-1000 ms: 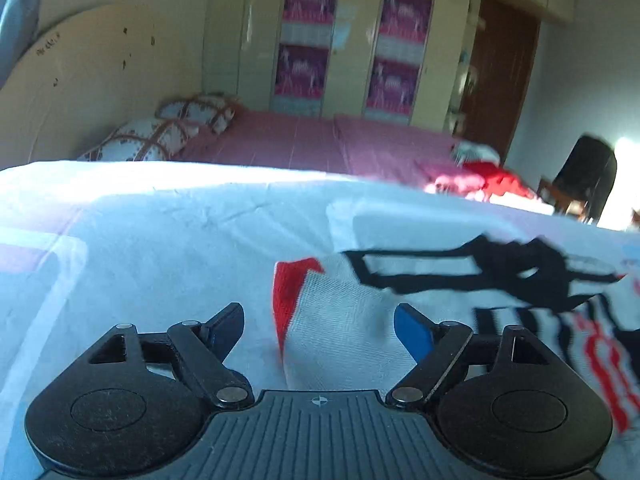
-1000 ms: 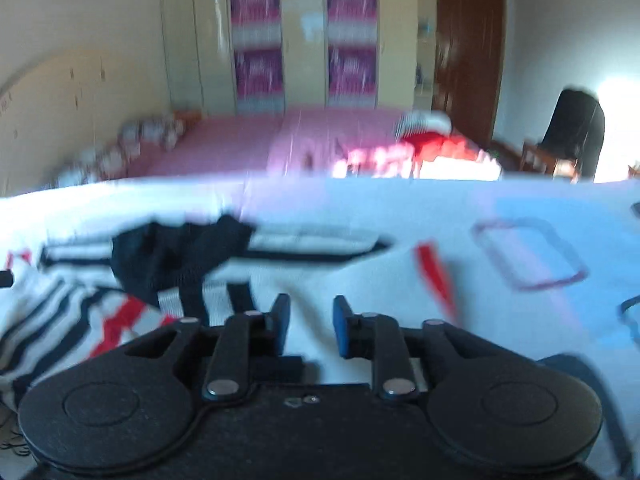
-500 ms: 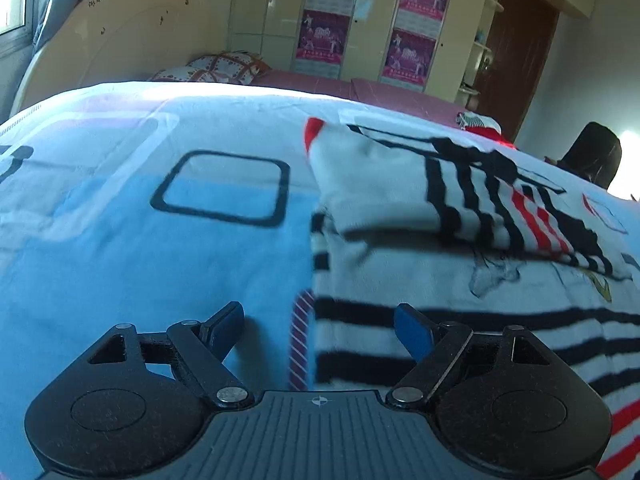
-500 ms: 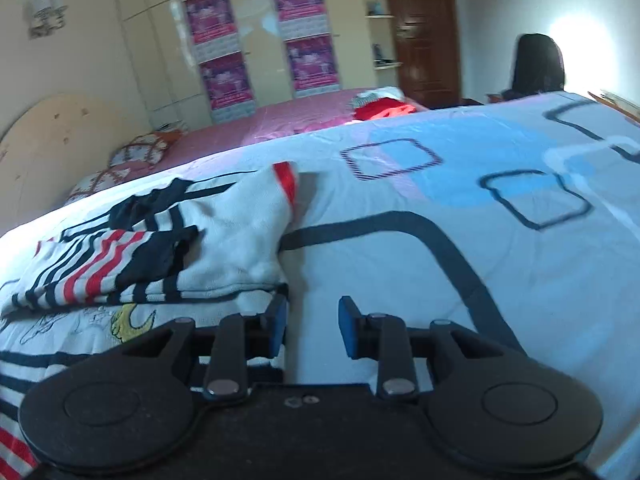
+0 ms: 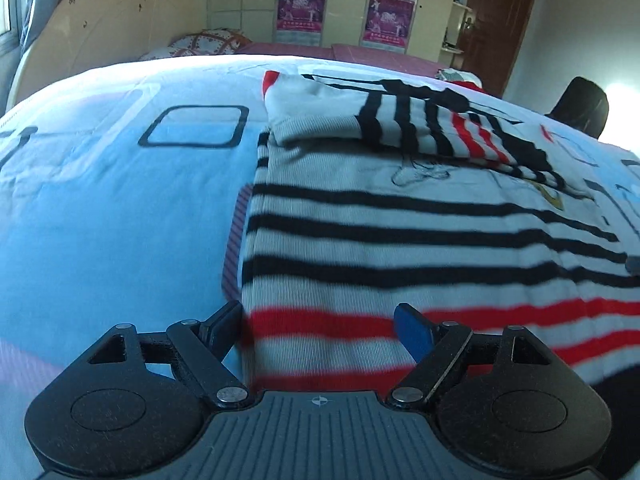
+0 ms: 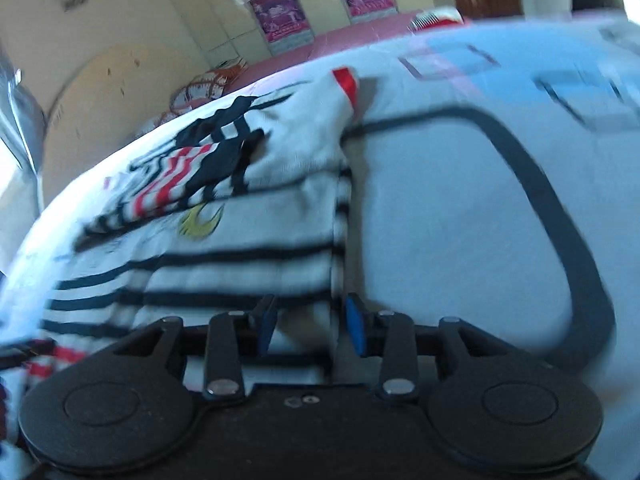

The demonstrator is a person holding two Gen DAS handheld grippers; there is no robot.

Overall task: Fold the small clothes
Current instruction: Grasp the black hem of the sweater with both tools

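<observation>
Left wrist view: the white knitted sweater with black and red stripes was spread on the blue bed cover, both grippers' jaws were held apart at its corners, and only one layer might be pinched.

No legible text anywhere

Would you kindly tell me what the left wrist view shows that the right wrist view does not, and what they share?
Only the left wrist view shows the left gripper, open over the striped sweater's red-striped bottom corner, and a dark chair. Only the right wrist view shows the right gripper, open astride the sweater's other side edge, and its yellow motif. Both show the sleeves folded across the top, the blue bedsheet, the headboard and purple posters.
</observation>
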